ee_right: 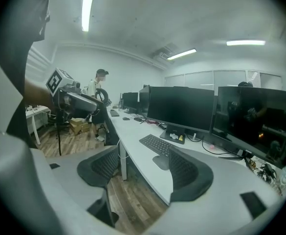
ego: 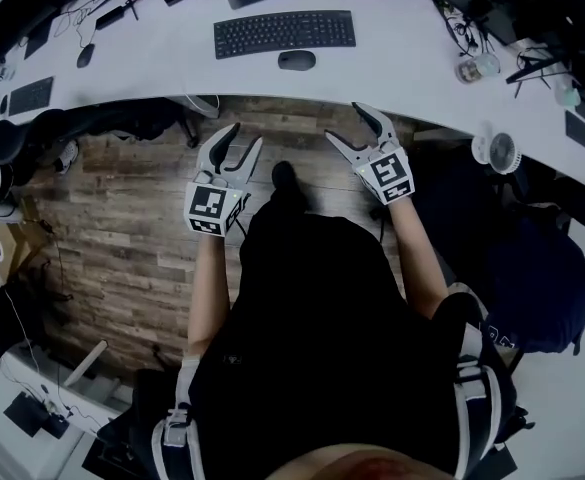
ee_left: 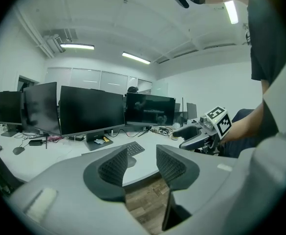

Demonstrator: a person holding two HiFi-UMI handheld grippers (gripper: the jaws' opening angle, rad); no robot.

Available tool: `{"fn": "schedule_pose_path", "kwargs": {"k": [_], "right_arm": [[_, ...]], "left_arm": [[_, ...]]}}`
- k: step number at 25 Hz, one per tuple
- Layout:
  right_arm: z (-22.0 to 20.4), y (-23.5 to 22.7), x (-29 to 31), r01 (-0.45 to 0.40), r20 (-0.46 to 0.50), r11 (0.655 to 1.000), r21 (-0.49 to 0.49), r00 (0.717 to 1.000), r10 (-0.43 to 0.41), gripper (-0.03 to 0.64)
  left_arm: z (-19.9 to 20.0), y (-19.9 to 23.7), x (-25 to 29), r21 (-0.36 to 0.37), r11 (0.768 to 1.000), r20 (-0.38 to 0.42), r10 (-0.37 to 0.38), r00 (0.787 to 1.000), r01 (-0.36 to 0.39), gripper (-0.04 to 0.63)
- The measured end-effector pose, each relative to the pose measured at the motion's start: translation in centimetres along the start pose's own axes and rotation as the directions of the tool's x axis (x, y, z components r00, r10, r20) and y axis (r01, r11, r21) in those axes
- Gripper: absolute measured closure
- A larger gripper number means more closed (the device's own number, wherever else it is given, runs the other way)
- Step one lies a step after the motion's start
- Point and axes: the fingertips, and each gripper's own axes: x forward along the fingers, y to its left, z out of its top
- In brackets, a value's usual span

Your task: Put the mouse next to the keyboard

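Note:
A dark mouse [ego: 296, 60] lies on the white desk [ego: 402, 68], just in front of the black keyboard [ego: 284, 33] and near its right half. Both grippers hang over the wooden floor, short of the desk edge. My left gripper [ego: 245, 138] is open and empty, down and left of the mouse. My right gripper [ego: 344, 121] is open and empty too, down and right of it. In the left gripper view the keyboard [ee_left: 134, 148] shows between the jaws and the mouse [ee_left: 131, 161] peeks out beside the left one. The right gripper view shows the keyboard [ee_right: 157, 143] and mouse [ee_right: 161, 161] ahead.
Monitors [ee_left: 91, 109] stand in a row behind the keyboard. A small fan [ego: 498, 150] and a cup [ego: 469, 69] sit on the desk to the right, with cables near them. A second keyboard [ego: 30, 95] and mouse [ego: 85, 56] lie at the left. A dark chair [ego: 542, 278] stands at the right.

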Motion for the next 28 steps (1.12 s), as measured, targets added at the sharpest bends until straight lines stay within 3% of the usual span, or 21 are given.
{"fn": "schedule_pose_path", "kwargs": {"k": [28], "right_arm": [[2.0,-1.6,6.9,0.068,-0.021,0.997,0.022,0.998,-0.067,0.291]], "left_arm": [[0.7,7.6,3.6,0.015,0.997,0.001,-0.078,0.997,0.078,0.411]]}}
